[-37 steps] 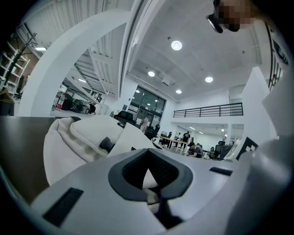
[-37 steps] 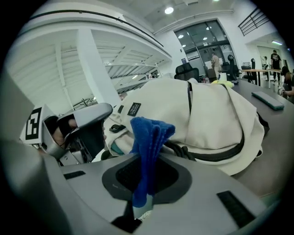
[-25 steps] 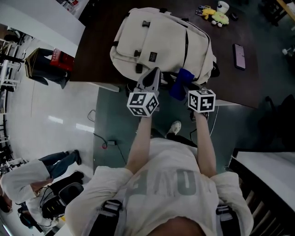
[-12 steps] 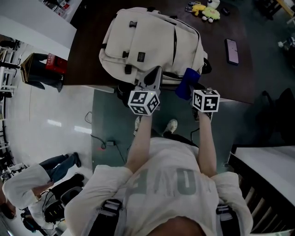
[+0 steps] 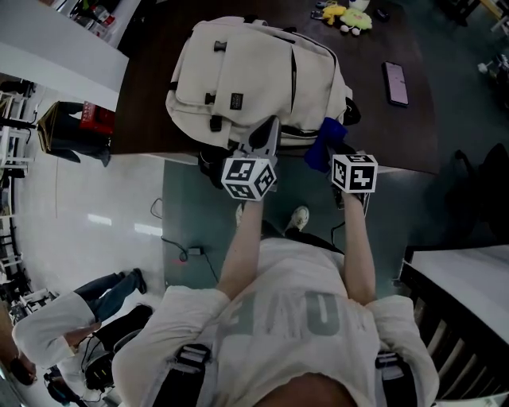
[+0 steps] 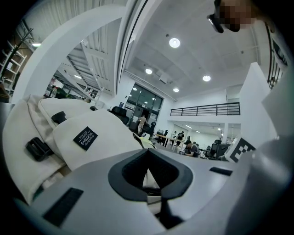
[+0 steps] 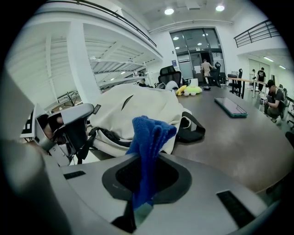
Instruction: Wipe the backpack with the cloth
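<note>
Since a second before, both hands had drifted a little toward the right side of the backpack (image 5: 254, 75), so the blue cloth (image 5: 324, 143) now stood at the near right corner of the bag, not in front of its middle. The cream backpack lay flat on the dark table (image 5: 151, 95), close to the near edge, with its front pocket and small black label facing up. The right gripper (image 5: 334, 155) had its jaws closed on the lower end of the cloth, and the free end stood up above them like a small folded flag. In the right gripper view the cloth (image 7: 149, 137) rose in front of the bag, but from there I could not say whether it already touched the fabric or only hung just beside it. The left gripper (image 5: 268, 127) had its jaws pressed together, with nothing caught between them that I could see, and its tip was at the near edge of the bag, beside the black straps. To my judgement the task was only at its beginning: the cloth was picked up and brought to the bag, but the wide top surface, the pocket and the far side looked not yet wiped. The phone (image 5: 395, 83) and the yellow toy (image 5: 350, 16) lay well apart from the work.
</note>
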Demonstrator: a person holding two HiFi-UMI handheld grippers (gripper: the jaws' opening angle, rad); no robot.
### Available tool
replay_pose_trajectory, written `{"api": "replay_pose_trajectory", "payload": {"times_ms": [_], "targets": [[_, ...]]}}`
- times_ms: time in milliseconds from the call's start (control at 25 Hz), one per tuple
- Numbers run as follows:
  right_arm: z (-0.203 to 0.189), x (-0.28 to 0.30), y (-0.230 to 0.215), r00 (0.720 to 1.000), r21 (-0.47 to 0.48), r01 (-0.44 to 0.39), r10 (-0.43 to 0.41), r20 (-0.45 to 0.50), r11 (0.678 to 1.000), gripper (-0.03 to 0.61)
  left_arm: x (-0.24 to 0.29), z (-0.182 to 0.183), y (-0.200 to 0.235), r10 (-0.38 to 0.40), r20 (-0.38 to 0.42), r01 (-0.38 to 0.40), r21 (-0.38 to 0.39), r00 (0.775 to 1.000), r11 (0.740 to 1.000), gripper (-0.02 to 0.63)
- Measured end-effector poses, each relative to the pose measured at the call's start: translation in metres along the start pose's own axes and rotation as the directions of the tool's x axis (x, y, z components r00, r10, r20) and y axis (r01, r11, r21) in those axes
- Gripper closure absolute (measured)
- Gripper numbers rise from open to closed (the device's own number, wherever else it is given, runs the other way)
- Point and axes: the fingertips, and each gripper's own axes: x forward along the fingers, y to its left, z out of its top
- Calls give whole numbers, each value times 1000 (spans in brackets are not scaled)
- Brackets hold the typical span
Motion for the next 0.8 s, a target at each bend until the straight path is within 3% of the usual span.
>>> {"api": "replay_pose_trajectory", "payload": {"times_ms": [200,440,600,800], "targets": [[36,-31,-5,994,-45,-31,36,105,999,535,3,9,-13,-23,17,23,0,1000,1000,609],[117,-66,-61,953,-108,133,-98,287,985,535,21,10,-32,-93,7,93,8,996,996,609],[155,-51,-85,950,-197,173,-112,290,965,535,48,17,-32,-99,23,99,-12,995,995,609],[181,3,-110,974,-321,152,-88,207,935,535,86,24,-34,-106,33,107,-14,994,994,609]]}}
